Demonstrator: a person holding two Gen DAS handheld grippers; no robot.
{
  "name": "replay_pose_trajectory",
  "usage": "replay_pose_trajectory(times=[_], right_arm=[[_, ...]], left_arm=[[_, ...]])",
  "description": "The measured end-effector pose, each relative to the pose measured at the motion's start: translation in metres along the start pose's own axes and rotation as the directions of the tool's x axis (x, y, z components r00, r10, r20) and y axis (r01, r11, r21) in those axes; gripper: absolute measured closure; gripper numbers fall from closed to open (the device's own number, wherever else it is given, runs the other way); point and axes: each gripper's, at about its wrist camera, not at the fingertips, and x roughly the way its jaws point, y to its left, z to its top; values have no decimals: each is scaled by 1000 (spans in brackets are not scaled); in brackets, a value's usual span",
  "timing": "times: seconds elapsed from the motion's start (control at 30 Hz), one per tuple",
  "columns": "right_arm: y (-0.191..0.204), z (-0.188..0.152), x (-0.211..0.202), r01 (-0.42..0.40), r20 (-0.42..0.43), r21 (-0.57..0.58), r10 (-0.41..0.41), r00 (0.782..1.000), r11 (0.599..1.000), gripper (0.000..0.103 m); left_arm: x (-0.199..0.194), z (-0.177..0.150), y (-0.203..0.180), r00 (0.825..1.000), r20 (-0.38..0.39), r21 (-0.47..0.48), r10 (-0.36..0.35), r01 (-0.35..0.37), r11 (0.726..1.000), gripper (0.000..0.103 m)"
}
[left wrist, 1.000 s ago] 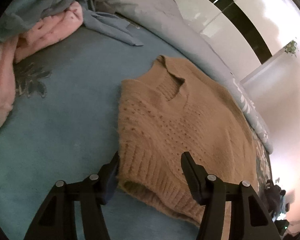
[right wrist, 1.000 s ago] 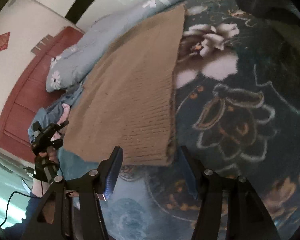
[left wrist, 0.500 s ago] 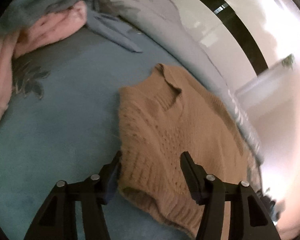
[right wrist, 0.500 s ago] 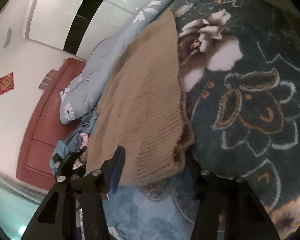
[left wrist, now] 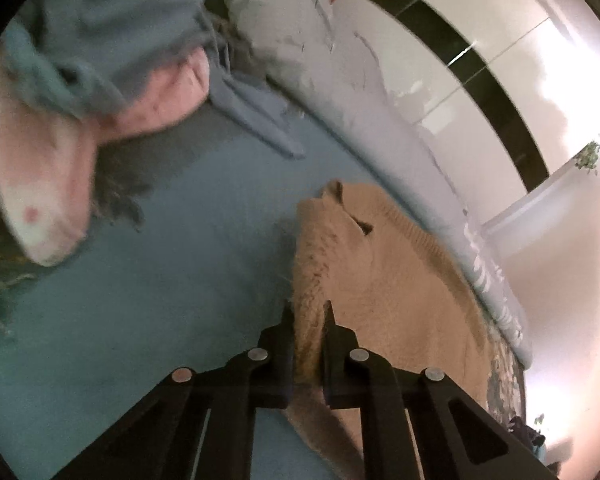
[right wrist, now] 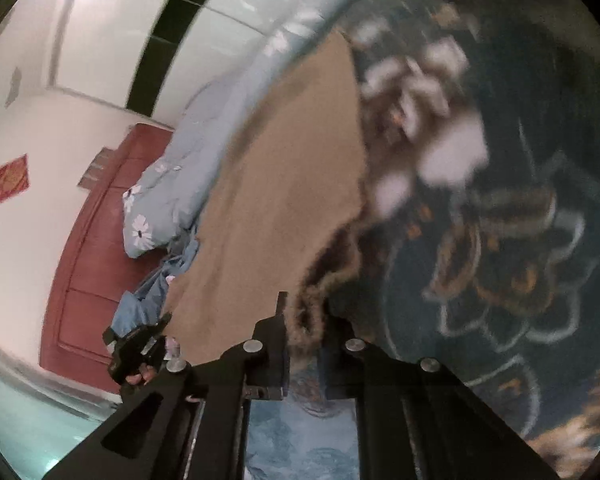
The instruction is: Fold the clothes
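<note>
Left gripper point(left wrist: 307, 312) first: both black jaws are clamped tight on the near corner of the tan knitted sweater point(left wrist: 384, 280), with a ridge of knit pinched up between them. Ahead of the gripper and off to its right, the sweater spreads flat over the blue bed cover point(left wrist: 172, 288), its neckline at the far end. Up ahead on the left, well apart from the grip, sits a blurred heap: a pink garment point(left wrist: 48, 184) under a grey-blue garment point(left wrist: 112, 36). Beyond the sweater a pale blue floral quilt point(left wrist: 380, 120) runs along the bed's far side, against a white wall with a black stripe.

Over to the right wrist view, and the right gripper point(right wrist: 302, 312) is closed too, biting a fuzzy, bunched edge of the same sweater point(right wrist: 284, 184). The knit stretches away ahead and to its left. On the right lies dark patterned bedding point(right wrist: 520, 216) with big blurred flowers. Far ahead on the left, the floral quilt point(right wrist: 168, 200) meets a red wooden headboard point(right wrist: 88, 264). Low on the left, the other gripper point(right wrist: 140, 342) shows in a hand point(right wrist: 138, 378), at the sweater's opposite corner.
</note>
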Motion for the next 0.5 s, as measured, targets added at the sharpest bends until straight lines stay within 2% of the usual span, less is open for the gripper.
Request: replay_pose_trajectory(times=[0.13,0.33,0.5], right_arm=[[14,7,-30,-4,49,-73,8,999,997,93],[8,0,-70,1,65,-78,4,998,997,93],[-17,-4,-78,36,44,-42,-34,998,998,93]], left_arm=[[-33,-20,-3,999,39,33,6,-8,999,93],[-83,-72,6,998,55,53,-4,1,999,93],[-77,-92,19,999,10,38,31,-32,999,93]])
